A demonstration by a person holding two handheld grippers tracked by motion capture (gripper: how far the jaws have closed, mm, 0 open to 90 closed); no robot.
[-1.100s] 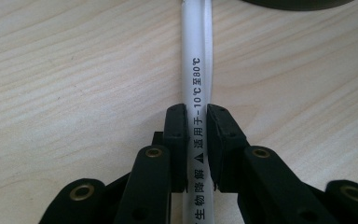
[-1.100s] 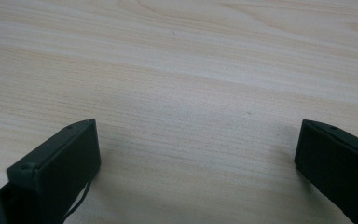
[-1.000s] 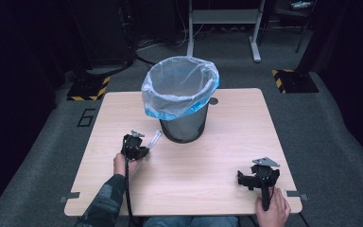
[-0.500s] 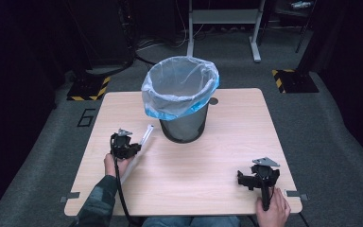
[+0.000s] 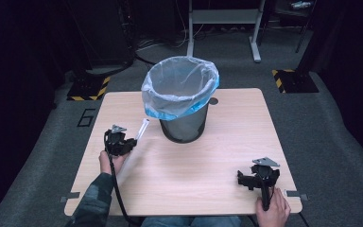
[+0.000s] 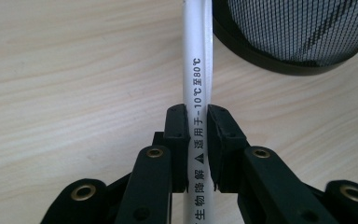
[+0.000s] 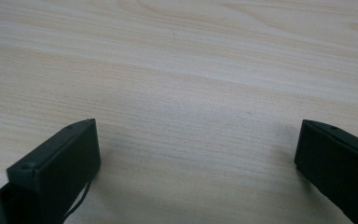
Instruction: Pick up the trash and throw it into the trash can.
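One Tube Gripped, One Bin Ahead

Both tools are on the job, though just one is loaded. My left tool (image 6: 196, 140) is clamped tight on a white plastic tube (image 6: 196, 70), which runs straight forward between its jaws and out past their tips. Over the last second that tool has swung away from the bin toward my outer side and lifted a little, and the tube has come along with it. I judge the pickup is done and the carry to the bin is next.

My right tool (image 7: 196, 154) stands wide open with nothing in it, just bare counter (image 7: 177, 60) beyond it; it has not moved.

From the high view I see the lined mesh bin (image 5: 182, 101) ahead of my left tool (image 5: 118, 142), with the tube (image 5: 142, 130) slanting up toward it. My left tool's own camera adds what that view cannot: printed lettering along the tube, and the bin's dark base (image 6: 279, 51) just past the tube's far end.
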